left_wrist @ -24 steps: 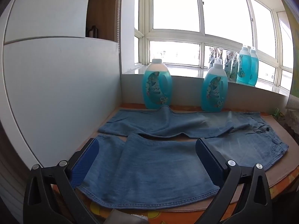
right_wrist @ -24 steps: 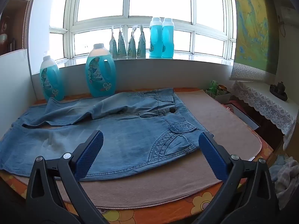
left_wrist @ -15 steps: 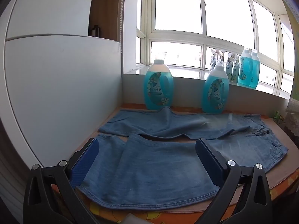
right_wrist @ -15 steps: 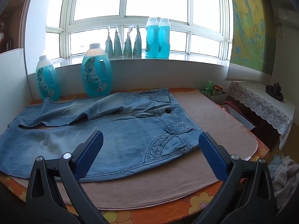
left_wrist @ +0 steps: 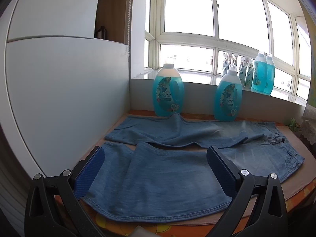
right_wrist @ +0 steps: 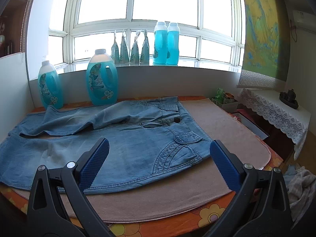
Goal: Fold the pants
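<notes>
The blue denim pants point(right_wrist: 122, 138) lie unfolded on the beige mat point(right_wrist: 227, 138) covering the counter point(right_wrist: 213, 213), waistband toward 3 o'clock, while the left tool point(left_wrist: 156, 164) and right tool point(right_wrist: 160, 154) hover above the near edge, both spread wide and holding nothing.

— What's at my twelve o'clock?
— Two blue detergent jugs point(right_wrist: 101, 78) below the windowsill point(right_wrist: 138, 66), pouches point(right_wrist: 130, 48) and two bottles point(right_wrist: 165, 42) on it.
— And my three o'clock?
— A lace-covered side table point(right_wrist: 276, 110).
</notes>
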The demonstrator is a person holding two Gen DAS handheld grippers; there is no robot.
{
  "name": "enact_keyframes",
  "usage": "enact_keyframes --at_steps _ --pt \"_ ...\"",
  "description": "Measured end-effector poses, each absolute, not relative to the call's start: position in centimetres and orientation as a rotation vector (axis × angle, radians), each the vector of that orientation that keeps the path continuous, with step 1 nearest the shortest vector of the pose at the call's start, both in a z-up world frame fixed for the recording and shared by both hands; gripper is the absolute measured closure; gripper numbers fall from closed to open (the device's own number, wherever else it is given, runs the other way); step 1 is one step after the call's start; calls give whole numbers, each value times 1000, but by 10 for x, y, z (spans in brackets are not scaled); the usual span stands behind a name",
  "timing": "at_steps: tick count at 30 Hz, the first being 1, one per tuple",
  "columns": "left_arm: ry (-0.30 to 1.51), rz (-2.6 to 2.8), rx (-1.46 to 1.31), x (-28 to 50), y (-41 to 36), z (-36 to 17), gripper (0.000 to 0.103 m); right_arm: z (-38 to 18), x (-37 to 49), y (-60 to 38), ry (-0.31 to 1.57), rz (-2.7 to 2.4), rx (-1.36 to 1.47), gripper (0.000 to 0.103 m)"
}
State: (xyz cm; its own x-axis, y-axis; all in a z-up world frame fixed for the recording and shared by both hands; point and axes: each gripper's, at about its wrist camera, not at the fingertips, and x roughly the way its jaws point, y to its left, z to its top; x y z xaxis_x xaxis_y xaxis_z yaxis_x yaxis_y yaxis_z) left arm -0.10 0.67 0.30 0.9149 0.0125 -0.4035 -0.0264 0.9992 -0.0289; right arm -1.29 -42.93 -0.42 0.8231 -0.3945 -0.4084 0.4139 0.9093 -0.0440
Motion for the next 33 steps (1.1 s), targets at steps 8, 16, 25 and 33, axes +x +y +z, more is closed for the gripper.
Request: enact_keyframes --at_steps 8,16,25,33 --pt "412 13 -36 0 9 6 0 -1 -15 -429 413 -423 50 0" --pt "410 13 -37 -1 9 7 0 1 -16 -428 411 -417 52 0" --pt "405 11 -37 -5 7 9 0 0 -16 -427 410 -418 53 0" --pt "406 12 -36 -6 5 10 0 -1 -17 -427 412 -415 54 0"
